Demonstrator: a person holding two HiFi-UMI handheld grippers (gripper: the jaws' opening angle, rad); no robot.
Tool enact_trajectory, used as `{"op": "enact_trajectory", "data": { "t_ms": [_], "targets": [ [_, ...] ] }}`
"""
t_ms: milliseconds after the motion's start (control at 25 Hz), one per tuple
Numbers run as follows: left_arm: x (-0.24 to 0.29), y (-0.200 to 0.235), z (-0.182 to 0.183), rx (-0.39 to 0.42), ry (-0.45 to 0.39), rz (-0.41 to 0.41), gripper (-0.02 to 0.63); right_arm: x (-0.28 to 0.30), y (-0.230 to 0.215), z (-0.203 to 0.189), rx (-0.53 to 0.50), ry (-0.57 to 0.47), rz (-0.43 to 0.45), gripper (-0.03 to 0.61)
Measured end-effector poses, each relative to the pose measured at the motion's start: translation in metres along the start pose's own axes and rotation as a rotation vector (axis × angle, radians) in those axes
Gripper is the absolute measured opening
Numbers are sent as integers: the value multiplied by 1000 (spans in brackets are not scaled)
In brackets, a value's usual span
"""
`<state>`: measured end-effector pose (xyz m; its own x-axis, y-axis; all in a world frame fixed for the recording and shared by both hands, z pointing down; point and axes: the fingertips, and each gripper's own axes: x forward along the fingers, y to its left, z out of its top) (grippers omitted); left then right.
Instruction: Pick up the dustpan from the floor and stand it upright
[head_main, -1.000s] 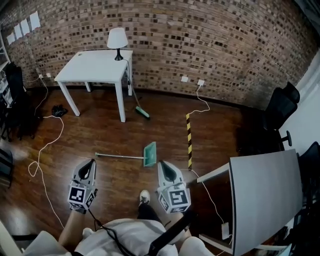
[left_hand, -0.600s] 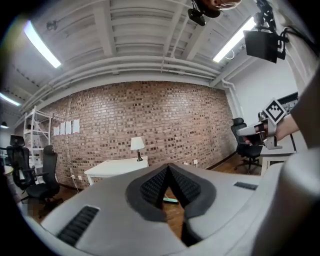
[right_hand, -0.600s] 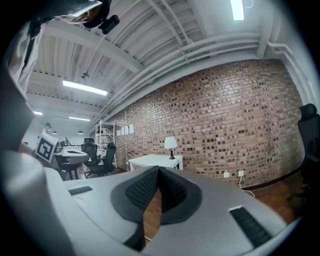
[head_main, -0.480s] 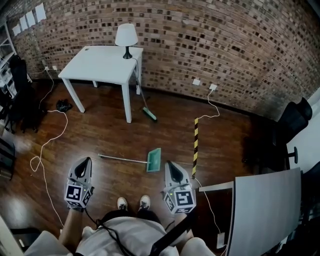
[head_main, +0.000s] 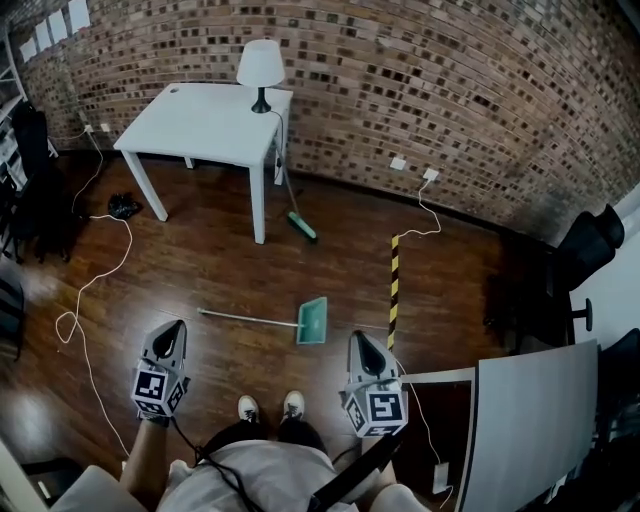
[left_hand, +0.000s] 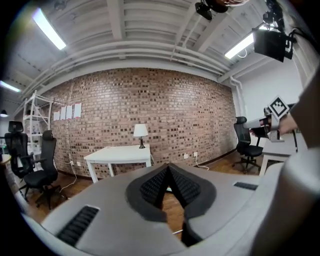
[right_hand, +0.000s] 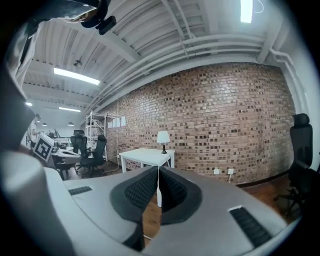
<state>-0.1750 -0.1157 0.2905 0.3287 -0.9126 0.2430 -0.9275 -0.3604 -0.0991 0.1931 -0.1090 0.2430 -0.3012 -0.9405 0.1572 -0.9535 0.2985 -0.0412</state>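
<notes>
Dustpan (head_main: 312, 320): flat on mid-floor (head_main: 200, 262), well off the brick-wall edge, long handle lying leftward, not yet stood up | left gripper (head_main: 174, 330): tongs together, empty, carried level during approach | right gripper (head_main: 360, 342): tongs together, empty, nearer the pan, likely picker

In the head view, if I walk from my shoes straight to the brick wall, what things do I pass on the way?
shoes → dustpan lying flat on the floor → broom by the table leg → white table → brick wall
</notes>
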Motion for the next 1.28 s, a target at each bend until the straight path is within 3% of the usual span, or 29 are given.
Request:
{"op": "enact_trajectory", "data": {
  "t_ms": [320, 480, 680, 840, 1080, 1280],
  "targets": [
    [26, 43, -65, 32, 49, 7, 28, 27, 2, -57, -33, 132, -75, 18],
    [52, 49, -116, -64, 102, -1, 38, 48, -2, -93, -52, 182, -82, 20],
    [97, 46, -191, -55, 218, -20, 98, 90, -13, -158, -56, 268, -49, 21],
    [139, 51, -273, -125, 282, -19, 98, 132, -21, -232, -38, 340, 0, 136],
    [199, 57, -411, -226, 361, -1, 120, 183, -49, -348, -54, 408, 21, 138],
    [242, 60, -518, -246, 397, 3, 120, 213, -75, -440, -60, 425, 0, 140]
  ]
}}
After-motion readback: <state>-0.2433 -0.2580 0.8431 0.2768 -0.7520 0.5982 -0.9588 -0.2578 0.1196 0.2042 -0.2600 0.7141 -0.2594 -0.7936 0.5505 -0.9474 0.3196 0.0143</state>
